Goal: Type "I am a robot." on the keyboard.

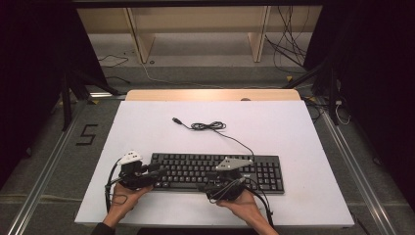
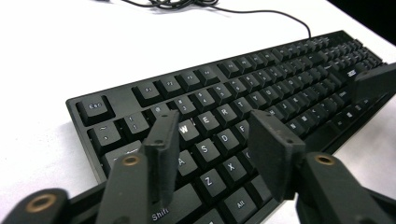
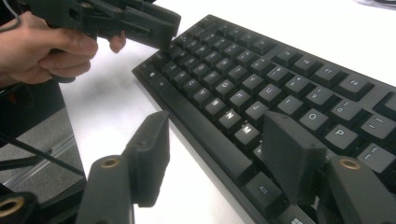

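White table (image 1: pixel 147 122) bearing a black keyboard (image 1: pixel 215 171); my left tongs (image 2: pixel 212 140) and right tongs (image 3: pixel 219 154) both gape wide above its keys.

Overhead camera faces forward; both claw cameras closely share the keyboard (image 1: pixel 215 171).

A black keyboard (image 1: pixel 218 171) is laid lengthwise on the near half of a white table (image 1: pixel 147 132). Its cable (image 1: pixel 210 126) is run back from the rear edge to a loose coil, with the plug left free on the table. The left gripper (image 1: pixel 155 175) is held over the keyboard's left end, and the right gripper (image 1: pixel 204 186) over its front edge near the middle. Each is gripped by a hand. The jaw gaps cannot be judged here.
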Demonstrator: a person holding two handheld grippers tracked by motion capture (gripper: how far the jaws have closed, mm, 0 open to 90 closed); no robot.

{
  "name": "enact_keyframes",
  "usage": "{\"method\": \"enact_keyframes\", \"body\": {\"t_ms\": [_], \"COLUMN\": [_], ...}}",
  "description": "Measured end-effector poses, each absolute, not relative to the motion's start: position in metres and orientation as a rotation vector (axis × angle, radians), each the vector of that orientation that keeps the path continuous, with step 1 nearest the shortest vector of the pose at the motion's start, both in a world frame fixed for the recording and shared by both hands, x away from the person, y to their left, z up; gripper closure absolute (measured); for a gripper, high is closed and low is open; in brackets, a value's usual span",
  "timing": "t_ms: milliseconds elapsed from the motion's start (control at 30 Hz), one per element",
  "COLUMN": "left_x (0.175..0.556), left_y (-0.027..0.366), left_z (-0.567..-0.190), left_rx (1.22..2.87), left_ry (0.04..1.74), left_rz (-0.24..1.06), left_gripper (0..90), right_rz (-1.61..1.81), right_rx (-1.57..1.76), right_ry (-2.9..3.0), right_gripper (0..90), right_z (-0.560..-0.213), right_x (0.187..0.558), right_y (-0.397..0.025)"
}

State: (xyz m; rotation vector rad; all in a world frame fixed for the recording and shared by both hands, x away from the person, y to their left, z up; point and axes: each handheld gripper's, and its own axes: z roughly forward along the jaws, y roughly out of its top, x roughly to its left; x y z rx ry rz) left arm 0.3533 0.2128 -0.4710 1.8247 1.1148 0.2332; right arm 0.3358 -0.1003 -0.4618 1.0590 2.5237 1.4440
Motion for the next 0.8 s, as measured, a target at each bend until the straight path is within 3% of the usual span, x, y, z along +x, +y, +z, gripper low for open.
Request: {"method": "enact_keyframes", "body": {"t_ms": [300, 800], "left_x": [0.348, 0.341], "left_y": [0.216, 0.219], "left_z": [-0.466, -0.461], "left_rx": [1.771, 1.734], "left_ry": [1.112, 1.101], "left_rz": [0.241, 0.254], "left_gripper": [39.0, 32.6], "right_rz": [1.434, 1.383], "right_rx": [1.036, 1.025], "right_ry": [2.553, 2.575], "right_gripper": [53.8, 79.5], "right_z": [-0.465, -0.472], "right_x": [0.337, 0.342], "right_y": [-0.091, -0.079]}}
